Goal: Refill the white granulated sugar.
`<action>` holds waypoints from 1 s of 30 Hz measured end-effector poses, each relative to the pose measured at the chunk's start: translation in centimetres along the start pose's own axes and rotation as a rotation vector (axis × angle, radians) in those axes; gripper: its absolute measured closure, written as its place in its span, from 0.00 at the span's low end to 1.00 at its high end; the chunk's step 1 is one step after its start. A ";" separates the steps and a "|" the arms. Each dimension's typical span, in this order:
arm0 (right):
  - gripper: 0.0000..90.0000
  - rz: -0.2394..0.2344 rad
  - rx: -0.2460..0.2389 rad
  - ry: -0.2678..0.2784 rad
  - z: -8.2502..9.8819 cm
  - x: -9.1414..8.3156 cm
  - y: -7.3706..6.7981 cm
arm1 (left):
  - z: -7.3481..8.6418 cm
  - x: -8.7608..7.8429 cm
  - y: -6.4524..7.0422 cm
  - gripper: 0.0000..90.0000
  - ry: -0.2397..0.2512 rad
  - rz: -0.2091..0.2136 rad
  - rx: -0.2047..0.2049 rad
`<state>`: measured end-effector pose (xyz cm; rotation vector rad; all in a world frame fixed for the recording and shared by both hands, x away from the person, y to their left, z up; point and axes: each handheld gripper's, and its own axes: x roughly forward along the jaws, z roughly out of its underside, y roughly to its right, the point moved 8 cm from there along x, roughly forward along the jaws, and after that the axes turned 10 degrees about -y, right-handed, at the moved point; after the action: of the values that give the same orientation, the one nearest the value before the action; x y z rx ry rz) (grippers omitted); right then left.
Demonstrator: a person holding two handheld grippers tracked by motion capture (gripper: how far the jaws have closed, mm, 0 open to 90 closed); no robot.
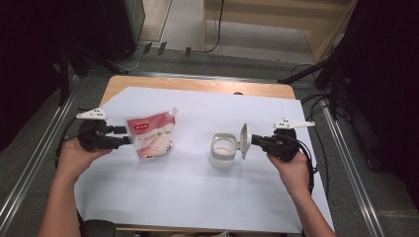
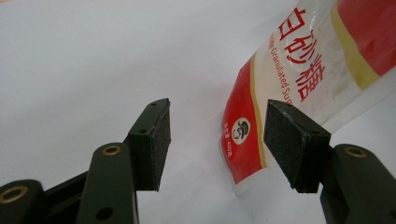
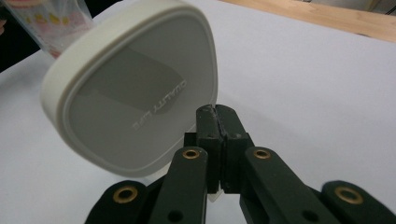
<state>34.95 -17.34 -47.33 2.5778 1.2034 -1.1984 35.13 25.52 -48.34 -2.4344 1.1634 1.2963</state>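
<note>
Beside the jar (image 1: 222,150), the lid (image 1: 244,140) stands on edge.

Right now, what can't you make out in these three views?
- Left gripper on the sugar pouch: in the left gripper view the pads stand apart with the pouch's edge between them; whether a pad touches it can't be told.
- Jar contents: too small in the high view.
- Lid tab: right gripper jaws are closed against the lid's edge and cover whatever they pinch.
- Pouch print: cut off by the edge of the left gripper view.
</note>
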 end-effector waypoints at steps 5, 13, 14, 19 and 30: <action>0.99 0.004 -0.008 0.007 -0.7 0.1 -0.2 | 0.0 0.3 0.0 0.47 -0.010 -0.004 0.001; 0.99 -0.001 -0.019 0.016 -1.1 0.1 -1.1 | 0.0 0.4 0.0 0.47 -0.014 -0.006 -0.006; 0.99 -0.002 -0.020 0.018 -1.1 0.1 -1.2 | 0.0 0.4 -0.1 0.47 -0.016 -0.010 -0.003; 0.98 -0.025 -0.038 0.026 -1.4 0.0 -2.2 | 0.1 0.4 -0.1 0.47 -0.022 -0.006 -0.009; 0.83 -0.045 -0.109 0.049 -2.5 -0.6 -4.4 | 0.4 0.5 0.0 0.47 -0.025 -0.009 -0.021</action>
<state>33.35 -13.82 -44.05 2.5283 1.3039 -1.0519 35.09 25.41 -48.97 -2.4272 1.1372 1.3393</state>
